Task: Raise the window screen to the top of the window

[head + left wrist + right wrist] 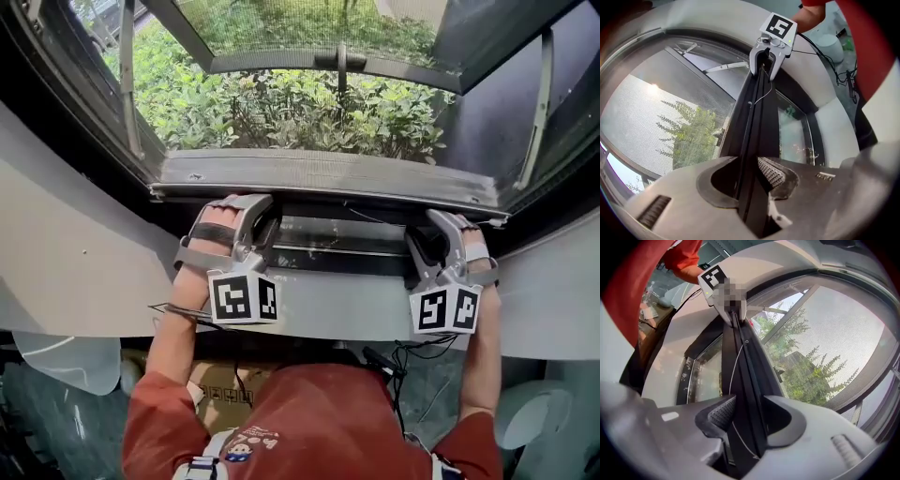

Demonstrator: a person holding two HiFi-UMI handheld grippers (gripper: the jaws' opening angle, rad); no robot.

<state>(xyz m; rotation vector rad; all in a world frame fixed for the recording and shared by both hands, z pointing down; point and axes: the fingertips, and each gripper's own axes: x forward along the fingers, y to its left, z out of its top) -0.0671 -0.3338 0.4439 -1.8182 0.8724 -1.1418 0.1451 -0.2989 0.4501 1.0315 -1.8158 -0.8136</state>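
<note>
The window screen (328,176) sits low in the window opening. From the head view its grey mesh shows as a narrow band across the frame, just above both grippers. Its dark screen rail (757,136) runs level along the mesh edge, with mesh on one side and a fixed glass pane (347,234) on the other. A thin cord (733,371) lies along the rail face.

Left gripper (743,161): the rail passes between the fingers (776,173). The ribbed pad bears on one side of the rail and the opposite finger bears on the other. The fingers are closed on the rail at a fairly wide setting.

Right gripper (750,398): same arrangement at the far end of the rail. The ribbed pad and the opposite finger both bear on the rail, and the grip is again wide.

The two grippers are well apart, one near each end of the rail. Each marker cube (242,298) faces the person. Both arms reach forward over the white sill (347,309).

Beyond the screen, an outward-opening sash (328,61) stands open, with green shrubs (281,108) outside.

Nearer the person there is a red shirt (309,412), a cardboard box (220,389) and black cables (412,356) below the sill.
</note>
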